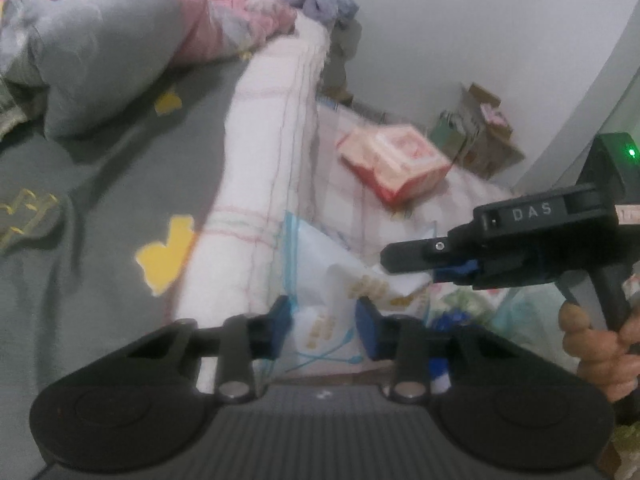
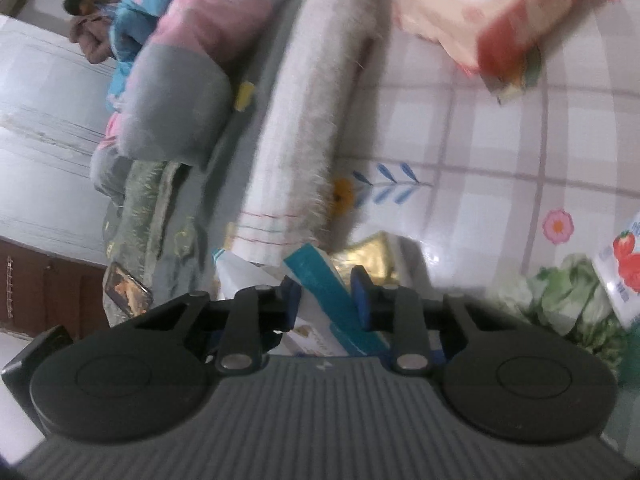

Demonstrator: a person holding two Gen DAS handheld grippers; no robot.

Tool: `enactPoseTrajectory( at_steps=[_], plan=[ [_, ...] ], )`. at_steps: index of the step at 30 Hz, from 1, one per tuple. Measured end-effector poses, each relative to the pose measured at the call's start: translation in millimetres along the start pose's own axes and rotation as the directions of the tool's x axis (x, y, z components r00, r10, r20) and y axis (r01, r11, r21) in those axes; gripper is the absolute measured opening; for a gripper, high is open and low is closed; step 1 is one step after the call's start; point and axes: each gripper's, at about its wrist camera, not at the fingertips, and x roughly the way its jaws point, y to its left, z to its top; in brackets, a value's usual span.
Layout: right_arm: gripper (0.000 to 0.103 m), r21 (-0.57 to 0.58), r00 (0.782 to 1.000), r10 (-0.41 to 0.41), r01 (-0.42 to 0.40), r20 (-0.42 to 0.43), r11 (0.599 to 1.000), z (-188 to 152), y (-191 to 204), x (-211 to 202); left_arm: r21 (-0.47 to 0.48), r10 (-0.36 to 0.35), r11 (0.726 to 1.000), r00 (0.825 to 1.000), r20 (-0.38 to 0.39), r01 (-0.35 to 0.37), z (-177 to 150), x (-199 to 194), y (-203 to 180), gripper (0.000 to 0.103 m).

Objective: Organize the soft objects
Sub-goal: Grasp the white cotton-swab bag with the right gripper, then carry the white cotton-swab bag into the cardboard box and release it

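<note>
Covering the left of both views, a grey bed point(image 1: 100, 208) with yellow patches carries a grey pillow point(image 1: 100, 60) and a pink quilt point(image 1: 224, 12) piled at its far end. Beside it runs a checked sheet point(image 2: 480, 152) with printed flowers, and a long white rolled towel point(image 1: 260, 160) lies along the line where bed and sheet meet. A red and pink soft pack point(image 1: 394, 164) rests on the sheet past the towel, well apart from both tools. A clear bag point(image 1: 320, 288) with a blue zip strip and yellow print lies at the near end of the towel, touching it.

The left hand-held gripper point(image 1: 324, 326) is spread, its blue pads point(image 1: 366, 328) either side of the bag; whether they touch it cannot be told through the blur. The right hand-held gripper point(image 2: 326, 300) is also spread, and the bag's blue strip point(image 2: 320, 276) runs up between its fingers, close to the right pad. In the left view the right tool point(image 1: 408, 258) comes in from the right above the bag, with a hand point(image 1: 596, 352) around its handle.

A gold packet point(image 2: 368, 258) sits just behind the bag. A green crumpled cloth point(image 2: 572, 296) and a strawberry-print pack point(image 2: 624, 264) lie at the right edge. A phone point(image 2: 126, 294) lies on the bed's edge at the left.
</note>
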Motion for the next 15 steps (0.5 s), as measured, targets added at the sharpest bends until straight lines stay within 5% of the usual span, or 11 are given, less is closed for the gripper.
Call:
enactPoseTrajectory(
  at_steps=[10,15],
  plan=[
    [0.024,-0.112,0.984,0.098,-0.082,0.152,0.990,-18.7,53.8,-78.0,0.042,-0.029,0.999,0.976,0.216,0.020,11.0,-89.5,-35.1,0.033],
    [0.024,-0.125,0.966,0.124,-0.097,0.228,0.987,-39.8,61.3,-133.1,0.101,-0.100,0.992,0.962,0.254,0.076,5.5,-117.0,-69.8,0.033]
  ],
)
